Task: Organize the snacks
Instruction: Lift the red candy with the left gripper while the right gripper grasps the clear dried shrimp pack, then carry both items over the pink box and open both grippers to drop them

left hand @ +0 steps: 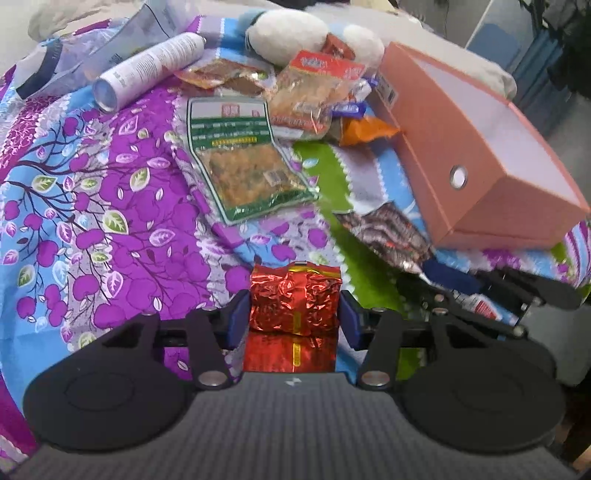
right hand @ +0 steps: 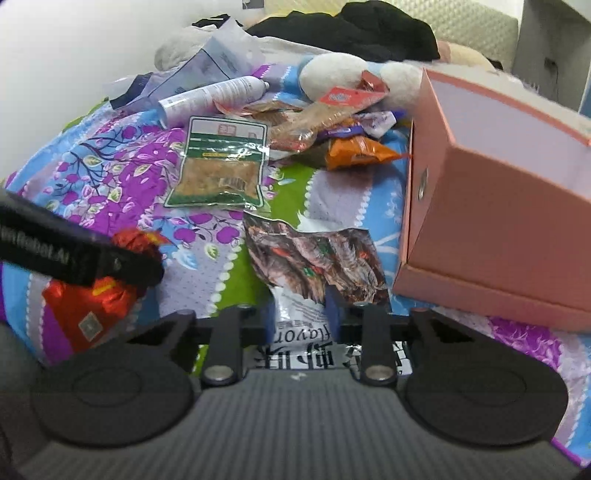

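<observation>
The left gripper is clamped on a red foil packet, its blue pads pressing the crinkled, brick-shaped packet from both sides. The right gripper is closed on the near end of a flat silver-and-brown pouch printed with a seafood picture; the pouch's lettered end lies between the blue fingers. In the right wrist view the left gripper's black body crosses the near left and partly hides the red foil packet. Both rest over a bedspread of soft printed cloth with purple leaves, blue bands and a green patch. To the right stands a pink cardboard box, rigid and rectangular, tilted, with a round metal-ringed hole in its side wall; its near lower corner sits just beside the pouch. Farther off at centre lies a green-edged clear packet holding pale shredded food, flat on the cloth. Beyond it is a heap of glossy wrappers: an orange bag touching the box, and a red-topped clear bag. At far left a white cylindrical can lies on its side beside crumpled clear plastic. A white plush toy sits behind the heap.
</observation>
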